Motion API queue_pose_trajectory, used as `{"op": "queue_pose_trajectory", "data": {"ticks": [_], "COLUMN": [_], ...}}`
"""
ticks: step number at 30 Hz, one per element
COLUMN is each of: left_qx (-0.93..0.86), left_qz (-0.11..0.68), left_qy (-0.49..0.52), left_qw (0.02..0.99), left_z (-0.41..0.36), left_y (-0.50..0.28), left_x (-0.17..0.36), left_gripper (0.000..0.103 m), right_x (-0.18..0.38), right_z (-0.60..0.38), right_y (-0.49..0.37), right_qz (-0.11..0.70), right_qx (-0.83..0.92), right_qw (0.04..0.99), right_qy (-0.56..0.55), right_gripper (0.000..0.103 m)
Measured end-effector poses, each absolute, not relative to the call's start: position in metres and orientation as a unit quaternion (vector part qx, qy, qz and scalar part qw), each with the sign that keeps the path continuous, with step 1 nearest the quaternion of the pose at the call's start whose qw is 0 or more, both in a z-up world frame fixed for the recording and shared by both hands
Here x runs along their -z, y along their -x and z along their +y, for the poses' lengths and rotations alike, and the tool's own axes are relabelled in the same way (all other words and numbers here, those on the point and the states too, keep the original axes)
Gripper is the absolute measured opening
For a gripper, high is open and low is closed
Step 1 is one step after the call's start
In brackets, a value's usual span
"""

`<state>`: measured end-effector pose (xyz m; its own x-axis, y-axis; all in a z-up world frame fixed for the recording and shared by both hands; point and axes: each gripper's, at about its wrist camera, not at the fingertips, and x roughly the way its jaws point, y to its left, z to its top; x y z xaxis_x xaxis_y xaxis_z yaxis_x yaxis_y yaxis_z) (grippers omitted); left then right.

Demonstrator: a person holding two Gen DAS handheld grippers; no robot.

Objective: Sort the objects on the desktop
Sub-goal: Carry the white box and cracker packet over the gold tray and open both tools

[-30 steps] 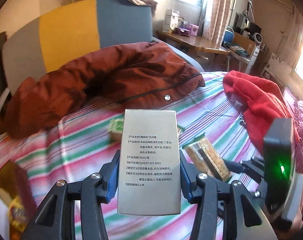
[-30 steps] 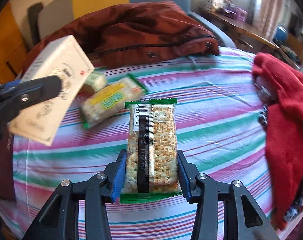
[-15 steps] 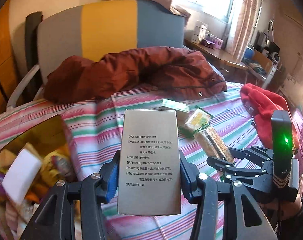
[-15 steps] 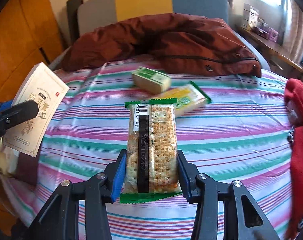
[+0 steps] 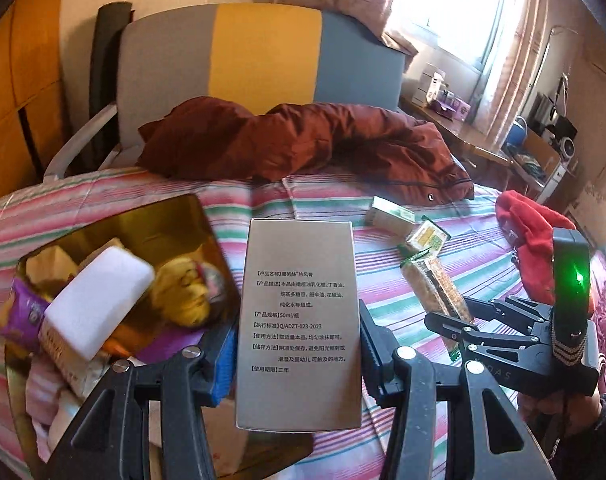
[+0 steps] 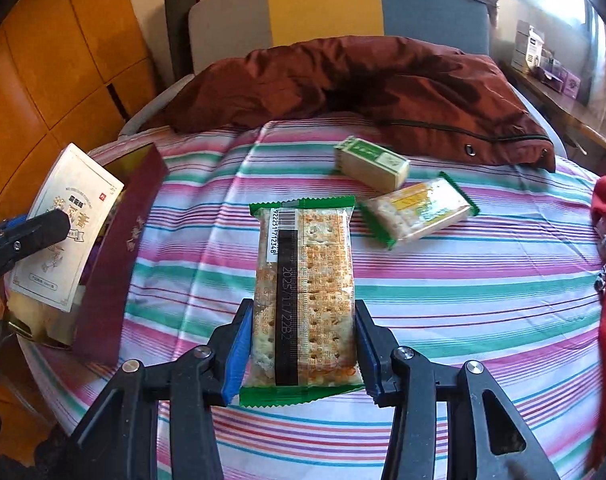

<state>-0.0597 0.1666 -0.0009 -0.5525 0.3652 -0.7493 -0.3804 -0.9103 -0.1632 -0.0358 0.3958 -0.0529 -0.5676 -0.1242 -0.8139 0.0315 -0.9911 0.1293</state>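
**Both tongs loaded and swinging over to the box**

So the left tongs (image 5: 299,364) are clamped on a tall silver-grey cardboard carton with printed text (image 5: 299,320), pads pressing both long sides, carton upright. The right tongs (image 6: 301,354) are squeezed nearly closed on a clear cracker packet with green crimped ends (image 6: 305,300), also held upright.

What's changed: a second ago the left view showed mostly striped bedspread and the dark red jacket (image 5: 311,140). Now the open maroon box with the gold lining (image 5: 143,232) fills its lower left, already stuffed with snack bags and a white block. The carton hangs just beside the box's right edge, not over it yet. The right view has swung the same way, and the box now shows at its left edge.

My read: both items are headed for that box, carton first. Still left on the striped bed cover (image 6: 483,280): a small green-and-cream carton (image 6: 371,164) and a second cracker packet with a yellow label (image 6: 417,210), just beside each other.
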Motion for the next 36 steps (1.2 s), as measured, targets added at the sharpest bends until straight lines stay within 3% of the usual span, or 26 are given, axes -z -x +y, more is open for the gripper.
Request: {"op": "queue_pose_trajectory", "data": {"ticks": [16, 27, 36], "left_qx": [-0.903, -0.909, -0.897], "left_qz": [-0.074, -0.050, -0.025], "left_qy": [0.404, 0.405, 0.430], "left_qw": [0.128, 0.087, 0.098], "left_z": [0.015, -0.040, -0.037], "left_y": [0.069, 0.104, 0.128], "left_x": [-0.014, -0.009, 0.012], "left_gripper": [0.052, 0.052, 0.052], "right_x": [0.014, -0.001, 0.006], "right_z": [0.269, 0.211, 0.195], "right_y": [0.053, 0.098, 0.132], "right_qz": [-0.036, -0.045, -0.066], "right_qx": [0.882, 0.876, 0.868], "right_qw": [0.145, 0.170, 0.157], "right_qy": [-0.448, -0.449, -0.467], "right_gripper": [0.047, 0.047, 0.047]}}
